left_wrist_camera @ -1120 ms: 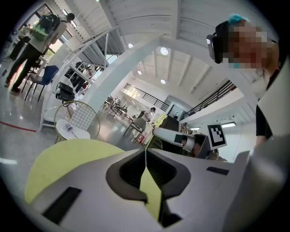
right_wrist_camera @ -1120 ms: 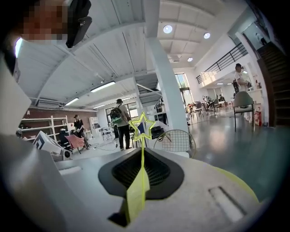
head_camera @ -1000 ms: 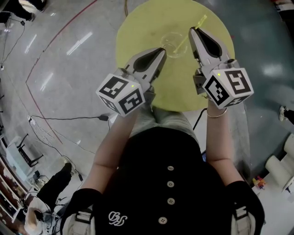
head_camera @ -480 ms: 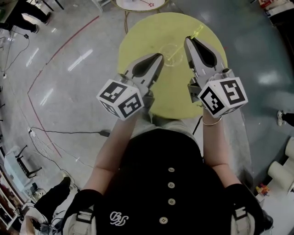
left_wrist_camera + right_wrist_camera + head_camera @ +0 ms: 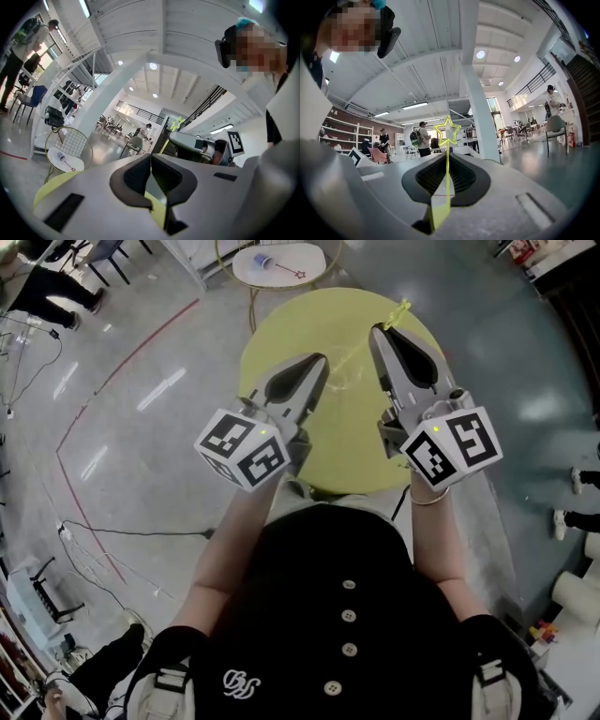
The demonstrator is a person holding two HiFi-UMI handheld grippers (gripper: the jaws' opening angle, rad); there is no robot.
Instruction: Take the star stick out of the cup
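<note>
My right gripper (image 5: 380, 331) is shut on a thin yellow-green star stick (image 5: 401, 310), whose star pokes out past the tips. In the right gripper view the star stick (image 5: 447, 140) stands straight up between the closed jaws of my right gripper (image 5: 447, 157). A clear cup (image 5: 345, 371) shows only faintly on the round yellow table (image 5: 291, 343), between the two grippers. To its left my left gripper (image 5: 319, 362) is held over the table. That gripper's own view shows my left gripper (image 5: 151, 157) with its tips together and nothing visible between them.
A small white round table (image 5: 281, 251) with a cup and a red star stick stands beyond the yellow one, and it appears again as the white table (image 5: 65, 159) beside a wire chair (image 5: 75, 140). Cables (image 5: 141, 479) trail across the grey floor. People stand around the hall.
Both grippers have risen above the yellow table. The star stick has gone up with the right gripper, and its star now sits further from the cup.
</note>
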